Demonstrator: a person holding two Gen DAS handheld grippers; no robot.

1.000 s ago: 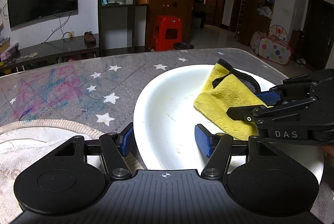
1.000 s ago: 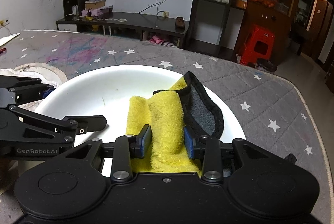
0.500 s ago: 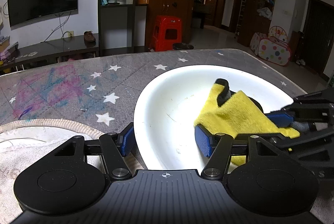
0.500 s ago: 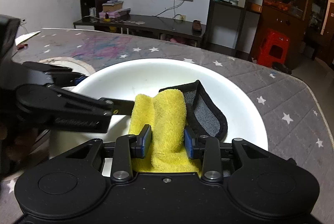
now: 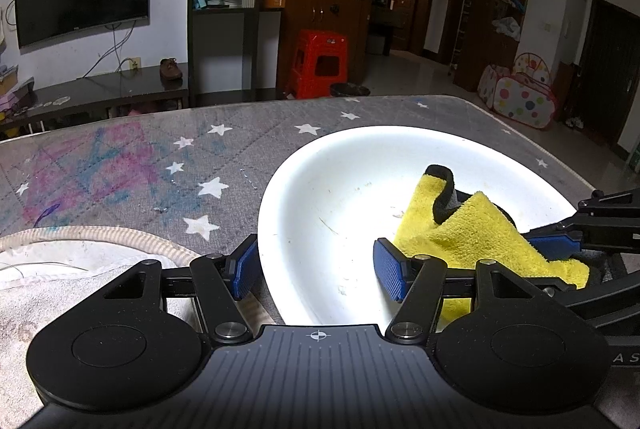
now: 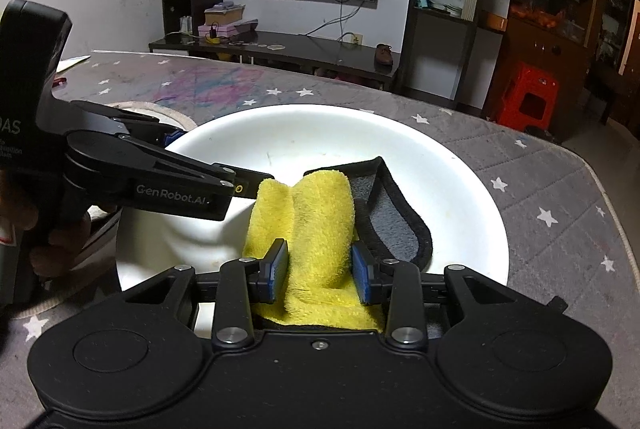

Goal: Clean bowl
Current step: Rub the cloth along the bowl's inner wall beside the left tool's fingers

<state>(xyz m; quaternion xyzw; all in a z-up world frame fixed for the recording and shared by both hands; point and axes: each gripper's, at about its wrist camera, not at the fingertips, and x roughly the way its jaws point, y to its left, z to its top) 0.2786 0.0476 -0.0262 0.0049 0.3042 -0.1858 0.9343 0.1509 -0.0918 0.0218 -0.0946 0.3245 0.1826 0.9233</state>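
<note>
- Gripping a fold of the yellow cloth [image 6: 316,229], right tongs [image 6: 319,271] pinch it inside the white bowl [image 6: 312,133].
- Left tongs [image 5: 316,271] spread wide, straddling the bowl's near rim.
- Bowl rests on the star-patterned tabletop [image 5: 160,157].

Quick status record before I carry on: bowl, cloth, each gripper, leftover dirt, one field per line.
bowl: white bowl on the star-print table cover, upright
cloth: yellow cloth with grey backing, lying inside the bowl on its near right side
right gripper: right gripper shut on the yellow cloth, pads pinching a fold
left gripper: left gripper open, straddling the bowl's near rim, one pad outside and one inside; contact cannot be told
dirt: small specks and a thin streak on the bowl's inner surface
nearby: white towel left of the bowl
</note>
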